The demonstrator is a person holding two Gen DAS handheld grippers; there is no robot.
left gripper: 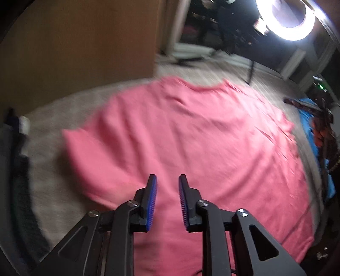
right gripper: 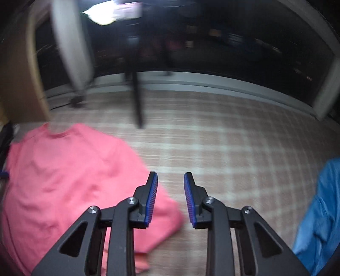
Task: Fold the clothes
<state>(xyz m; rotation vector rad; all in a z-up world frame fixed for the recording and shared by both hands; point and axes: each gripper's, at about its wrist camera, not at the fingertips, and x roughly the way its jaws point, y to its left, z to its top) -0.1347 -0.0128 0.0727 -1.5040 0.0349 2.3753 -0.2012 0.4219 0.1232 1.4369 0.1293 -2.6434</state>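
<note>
A pink T-shirt (left gripper: 191, 135) lies spread flat on the pale checked carpet, its neckline at the far end. My left gripper (left gripper: 167, 180) hovers above the shirt's near half, its blue pads apart with nothing between them. In the right wrist view the same pink T-shirt (right gripper: 63, 180) fills the lower left, one sleeve reaching toward the middle. My right gripper (right gripper: 171, 177) is open beside that sleeve's edge, over bare carpet (right gripper: 233, 148), holding nothing. Both pictures are motion-blurred.
A blue garment (right gripper: 318, 216) lies at the right, also seen as blue cloth (left gripper: 308, 118) with dark and orange clothes on it. A ring light (left gripper: 289, 19) on a stand (right gripper: 137, 99) rises beyond the shirt. A wooden panel (left gripper: 80, 53) stands at the left.
</note>
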